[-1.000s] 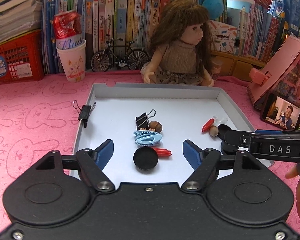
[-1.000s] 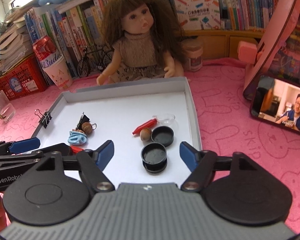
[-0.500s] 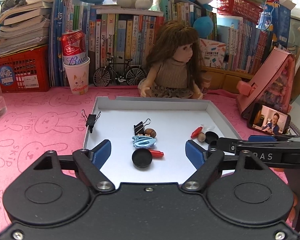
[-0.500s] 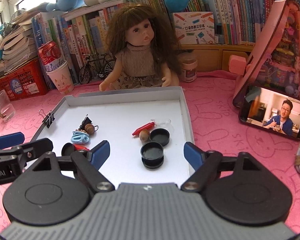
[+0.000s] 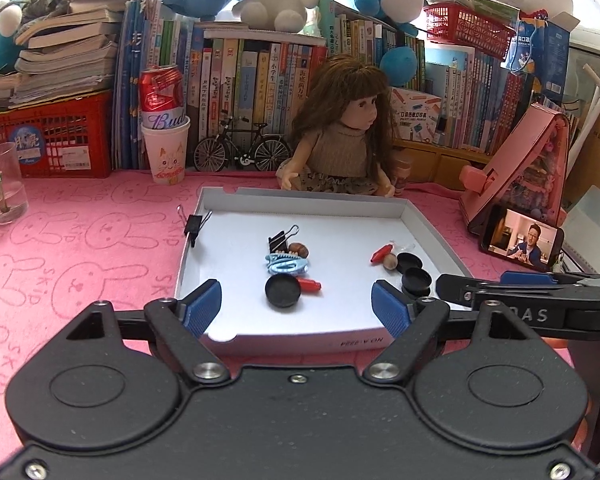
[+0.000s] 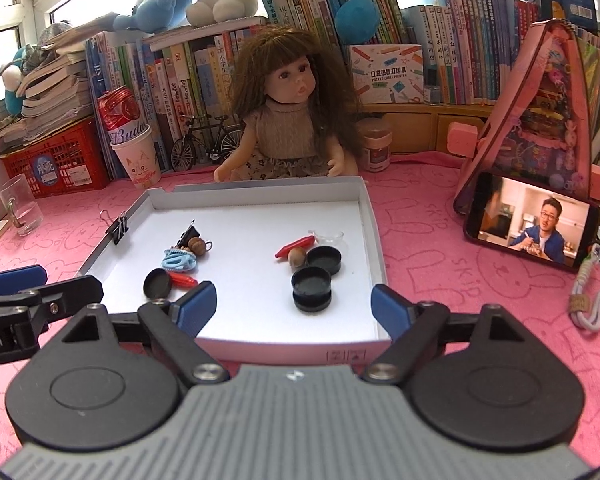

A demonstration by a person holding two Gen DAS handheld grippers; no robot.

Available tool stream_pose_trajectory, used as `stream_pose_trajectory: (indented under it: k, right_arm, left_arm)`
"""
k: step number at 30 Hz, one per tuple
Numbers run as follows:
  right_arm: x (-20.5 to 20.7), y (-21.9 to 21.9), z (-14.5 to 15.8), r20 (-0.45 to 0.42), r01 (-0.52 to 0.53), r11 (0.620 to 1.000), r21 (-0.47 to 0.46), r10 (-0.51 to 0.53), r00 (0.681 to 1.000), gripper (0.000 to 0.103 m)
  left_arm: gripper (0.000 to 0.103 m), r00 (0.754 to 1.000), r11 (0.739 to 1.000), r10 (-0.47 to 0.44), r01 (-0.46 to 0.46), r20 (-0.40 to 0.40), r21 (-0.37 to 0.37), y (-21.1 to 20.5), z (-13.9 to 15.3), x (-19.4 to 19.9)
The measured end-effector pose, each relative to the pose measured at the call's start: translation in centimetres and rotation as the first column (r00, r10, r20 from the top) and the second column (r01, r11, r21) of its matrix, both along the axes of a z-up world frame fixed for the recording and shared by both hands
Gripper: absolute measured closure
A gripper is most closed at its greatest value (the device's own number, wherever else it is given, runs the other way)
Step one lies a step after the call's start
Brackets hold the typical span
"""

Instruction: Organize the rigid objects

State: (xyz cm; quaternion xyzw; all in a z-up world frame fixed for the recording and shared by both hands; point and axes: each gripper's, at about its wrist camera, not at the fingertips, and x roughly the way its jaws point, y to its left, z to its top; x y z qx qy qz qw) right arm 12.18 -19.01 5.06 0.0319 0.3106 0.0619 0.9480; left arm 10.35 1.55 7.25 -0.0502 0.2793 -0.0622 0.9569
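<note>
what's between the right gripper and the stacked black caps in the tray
Only the tray's low near wall. The stacked black caps lie just beyond it, between the lines of the fingers of the opening right gripper, which holds nothing.

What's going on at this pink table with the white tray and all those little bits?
A person holds two hand-held grippers over a white tray, sorting small things. Both are empty now: the left gripper is open, the right gripper is opening wider. In the tray lie two groups: a blue hair clip and binder clip, and stacked black caps beside a red crayon.
</note>
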Motion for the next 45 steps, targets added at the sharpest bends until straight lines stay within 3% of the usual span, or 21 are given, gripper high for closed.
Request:
stream_pose_trajectory:
  k: [8,17,28,45]
  right_arm:
    - [-2.7,0.2,-0.5,0.054,0.056,0.998,-0.042,-0.054,0.997,0.012]
    - [-4.8,0.7,-2.9,0.035,0.063,0.995,-0.074,-0.061,0.998,0.010]
    - [-4.7,1.1,-5.6,-0.028,0.060,0.991,-0.115,-0.064,0.998,0.004]
    - [-3.8,1.7,-6.2,-0.040,0.040,0.994,-0.105,-0.044,0.998,0.002]
  left_arm:
    - [0.022,1.000,0.999,0.012,-0.012,0.002,0.031,0.4,-1.3,-2.2]
    - [0.022,0.998,0.996,0.023,-0.018,-0.050,0.093,0.0,-4.3,-3.8]
    - [0.019,0.992,0.992,0.067,-0.054,-0.109,0.117,-0.4,-6.7,-3.1]
    - [0.018,0.988,0.987,0.105,-0.089,-0.111,0.134,-0.1,-7.3,-1.9]
